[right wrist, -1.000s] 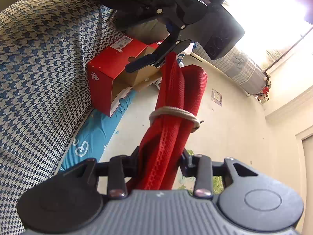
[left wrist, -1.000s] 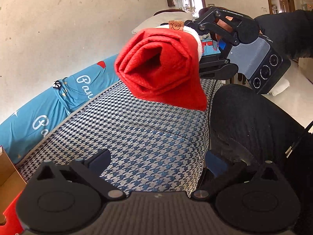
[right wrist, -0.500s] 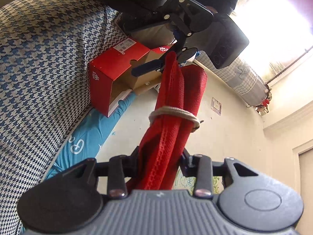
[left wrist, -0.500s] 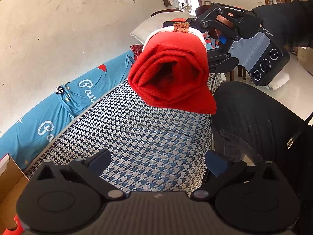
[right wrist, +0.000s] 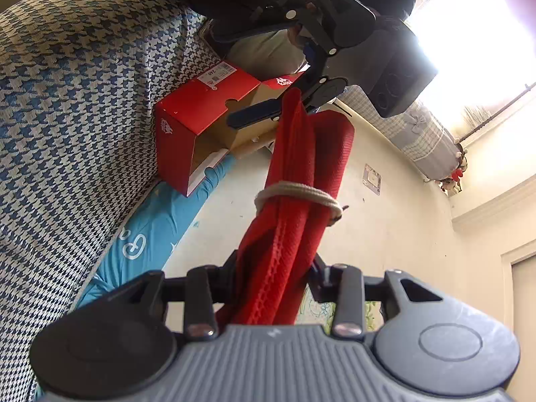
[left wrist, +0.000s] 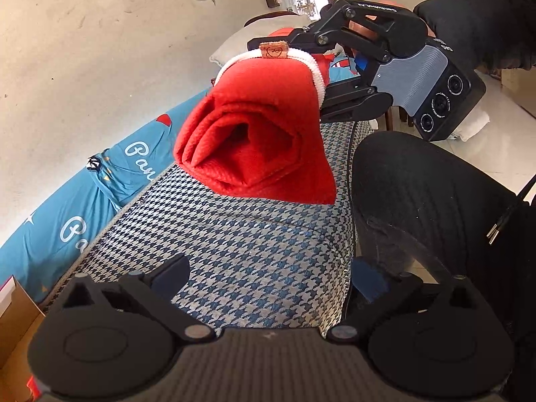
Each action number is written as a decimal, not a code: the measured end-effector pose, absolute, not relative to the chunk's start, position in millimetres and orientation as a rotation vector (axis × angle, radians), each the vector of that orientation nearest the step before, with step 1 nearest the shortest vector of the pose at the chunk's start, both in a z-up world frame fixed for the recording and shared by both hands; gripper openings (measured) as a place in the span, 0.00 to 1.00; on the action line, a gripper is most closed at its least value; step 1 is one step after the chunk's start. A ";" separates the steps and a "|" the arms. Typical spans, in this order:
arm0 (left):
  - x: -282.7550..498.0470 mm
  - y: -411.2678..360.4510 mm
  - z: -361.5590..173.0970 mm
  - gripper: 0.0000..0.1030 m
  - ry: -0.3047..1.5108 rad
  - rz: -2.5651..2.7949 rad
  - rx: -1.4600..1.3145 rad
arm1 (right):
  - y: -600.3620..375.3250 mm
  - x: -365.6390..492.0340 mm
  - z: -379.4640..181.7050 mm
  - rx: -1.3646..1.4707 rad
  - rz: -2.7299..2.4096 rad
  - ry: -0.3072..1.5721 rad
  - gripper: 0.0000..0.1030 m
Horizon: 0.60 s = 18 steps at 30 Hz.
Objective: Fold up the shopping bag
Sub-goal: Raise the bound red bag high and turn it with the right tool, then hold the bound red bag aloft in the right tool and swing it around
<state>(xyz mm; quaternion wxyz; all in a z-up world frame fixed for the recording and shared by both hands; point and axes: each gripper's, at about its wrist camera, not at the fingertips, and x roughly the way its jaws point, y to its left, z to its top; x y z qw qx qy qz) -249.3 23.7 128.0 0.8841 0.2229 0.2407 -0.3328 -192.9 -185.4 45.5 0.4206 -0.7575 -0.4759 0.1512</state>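
Note:
The red shopping bag is rolled into a tight bundle with a white cord band around it. My right gripper is shut on one end and holds it in the air above the sofa. In the right wrist view the bag runs away from my right gripper, the cord wrapped round its middle. My left gripper stands open below and in front of the bag's free end, with nothing between its fingers.
A blue-and-white houndstooth sofa cushion lies under both grippers. A blue sheet runs along the wall. An open red shoe box sits beside the cushion. The person's dark trouser leg is on the right.
My left gripper has rolled a little, so the bag now sits further right and larger in its view. The right gripper keeps its hold and has not moved.

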 end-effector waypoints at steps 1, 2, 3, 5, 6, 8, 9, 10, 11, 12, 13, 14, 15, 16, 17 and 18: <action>-249.1 23.4 128.4 1.00 0.500 -0.693 0.464 | -185.5 -192.8 45.2 -1.899 0.378 -1.191 0.35; -249.0 23.1 128.7 1.00 0.498 -0.693 0.464 | -185.4 -192.9 45.0 -1.898 0.378 -1.189 0.35; -248.8 22.8 129.1 1.00 0.497 -0.693 0.464 | -184.8 -192.8 44.7 -1.894 0.378 -1.187 0.35; -248.1 21.6 129.6 1.00 0.492 -0.688 0.457 | -183.3 -193.4 44.5 -1.882 0.376 -1.182 0.35; -247.8 21.3 129.8 1.00 0.491 -0.686 0.455 | -182.6 -193.7 44.5 -1.876 0.375 -1.179 0.35; -247.0 20.9 130.0 1.00 0.489 -0.681 0.451 | -181.2 -194.0 44.3 -1.869 0.375 -1.175 0.35; -246.5 20.8 129.9 1.00 0.491 -0.678 0.450 | -180.4 -194.2 43.9 -1.865 0.375 -1.173 0.35; -246.1 20.9 129.7 1.00 0.492 -0.676 0.449 | -179.3 -194.4 43.4 -1.860 0.376 -1.170 0.35; -245.9 20.9 129.6 1.00 0.493 -0.674 0.448 | -178.3 -194.6 42.8 -1.855 0.377 -1.169 0.35; -245.4 21.3 129.8 1.00 0.494 -0.674 0.448 | -177.7 -194.7 42.3 -1.853 0.378 -1.169 0.35; -244.9 21.6 130.1 1.00 0.494 -0.674 0.447 | -176.8 -194.9 41.8 -1.850 0.380 -1.168 0.35; -244.7 21.8 130.2 1.00 0.494 -0.674 0.446 | -175.7 -195.0 41.5 -1.847 0.382 -1.166 0.35; -244.7 21.8 130.4 1.00 0.494 -0.674 0.445 | -174.8 -194.8 41.5 -1.844 0.381 -1.164 0.35; -244.2 22.3 130.3 1.00 0.494 -0.671 0.443 | -173.9 -194.5 41.6 -1.840 0.379 -1.163 0.35; -243.6 22.7 130.1 1.00 0.493 -0.668 0.441 | -173.0 -194.2 42.0 -1.834 0.376 -1.160 0.35; -243.3 22.9 130.3 1.00 0.493 -0.666 0.439 | -171.8 -193.8 42.6 -1.827 0.373 -1.156 0.35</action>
